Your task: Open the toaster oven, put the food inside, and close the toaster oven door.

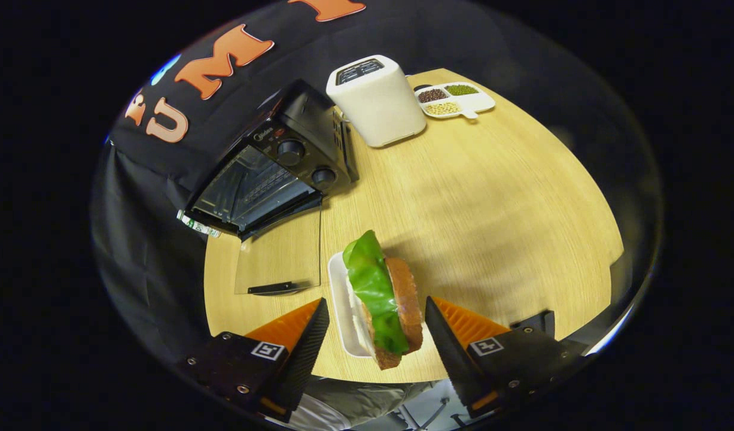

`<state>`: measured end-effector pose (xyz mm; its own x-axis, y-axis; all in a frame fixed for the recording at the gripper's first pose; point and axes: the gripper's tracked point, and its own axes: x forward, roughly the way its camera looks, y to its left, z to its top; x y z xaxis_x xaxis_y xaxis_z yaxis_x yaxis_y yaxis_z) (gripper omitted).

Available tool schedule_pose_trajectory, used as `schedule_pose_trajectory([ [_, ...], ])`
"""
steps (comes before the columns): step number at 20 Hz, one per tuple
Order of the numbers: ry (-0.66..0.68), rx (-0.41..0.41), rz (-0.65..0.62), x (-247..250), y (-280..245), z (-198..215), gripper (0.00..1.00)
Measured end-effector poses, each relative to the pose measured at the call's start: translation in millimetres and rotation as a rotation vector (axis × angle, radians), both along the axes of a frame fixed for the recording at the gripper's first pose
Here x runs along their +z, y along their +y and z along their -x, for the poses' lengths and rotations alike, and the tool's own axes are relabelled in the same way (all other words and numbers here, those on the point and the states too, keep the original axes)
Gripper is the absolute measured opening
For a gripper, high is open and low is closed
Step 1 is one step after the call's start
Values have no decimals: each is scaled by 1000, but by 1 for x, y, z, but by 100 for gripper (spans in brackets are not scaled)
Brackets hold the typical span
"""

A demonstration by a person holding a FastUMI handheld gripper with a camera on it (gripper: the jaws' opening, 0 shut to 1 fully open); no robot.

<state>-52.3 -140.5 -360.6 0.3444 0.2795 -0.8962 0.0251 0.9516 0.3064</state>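
Note:
A sandwich (390,299) of brown bread and green lettuce stands on edge on a small white plate (341,299) near the table's front edge. My gripper (377,304) is open, one finger on each side of the sandwich with a gap on both sides. Beyond the fingers and to the left sits the black toaster oven (283,161). Its glass door (280,254) lies folded down flat over the table, with the dark handle (271,288) just ahead of my left finger (310,341). The oven's inside shows a wire rack.
A white slot toaster (378,102) stands at the back of the wooden table (492,197), right of the oven. Beside it lies a white divided dish (456,100) with beans and grains. The table's right half is bare wood.

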Motion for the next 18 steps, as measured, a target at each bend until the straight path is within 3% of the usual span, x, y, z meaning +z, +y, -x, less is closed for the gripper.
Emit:
schedule_pose_trajectory([
  [1,-2,-6,6,-1,-1,-2,92],
  [3,1,-22,8,3,-4,-3,72],
  [5,-8,-52,30,4,-7,-5,39],
  [6,-14,-69,51,7,-10,-5,31],
  [8,-42,-99,63,23,-10,-3,26],
  [12,-170,-163,-52,76,10,-16,25],
  [16,-355,-355,-251,113,36,-48,25],
  [18,-419,-447,-411,120,61,-58,24],
])
